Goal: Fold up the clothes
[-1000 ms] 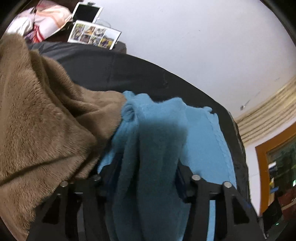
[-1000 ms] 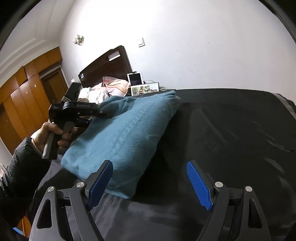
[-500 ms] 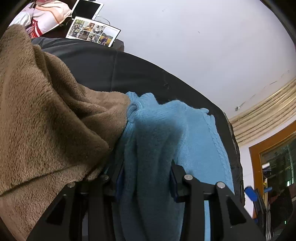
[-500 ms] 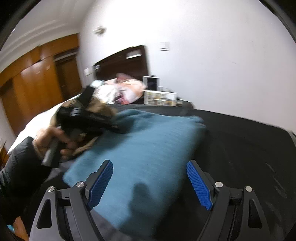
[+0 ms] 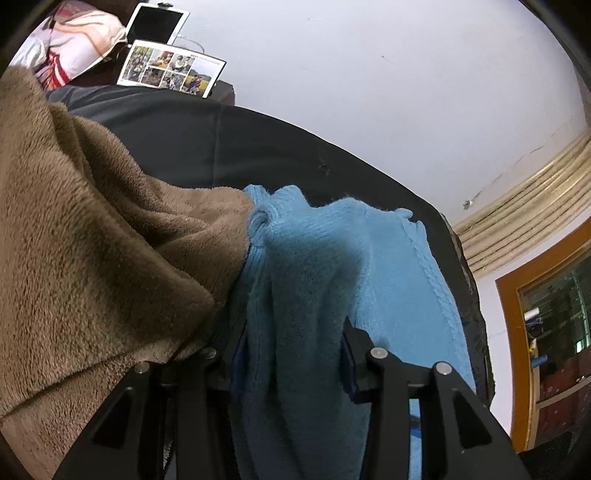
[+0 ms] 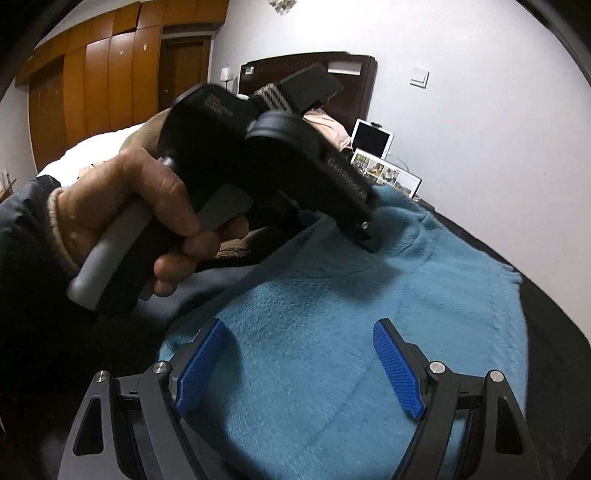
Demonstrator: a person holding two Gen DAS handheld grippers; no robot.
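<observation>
Blue sweater clamped by left tongs, right tongs wide apart above it

Blue sweater is laid on a black surface, folded into a thick pad, with a cable-knit seam seen along one side in the left wrist view. A bunched fold of the sweater is pinched between the left tongs; the jaws are closed most of the way on the fabric, with knit bulging out above them. In the right wrist view the left tongs are seen at the far edge of the sweater, held by the left hand in a dark sleeve, fingers wrapped round the grey grip. The fingertips of these tongs are hidden by the body of the tool in that view.

Right tongs are spread wide, nothing held; the blue ribbed pads are seen over the near part of the sweater. Whether the pads touch the knit cannot be told.

Brown fleece blanket is piled just beside the sweater, touching it on the side away from the cable seam. Beyond the sweater, against the white wall, a photo collage and a tablet are propped. A dark headboard and wooden wardrobe doors are seen farther behind the sweater.
</observation>
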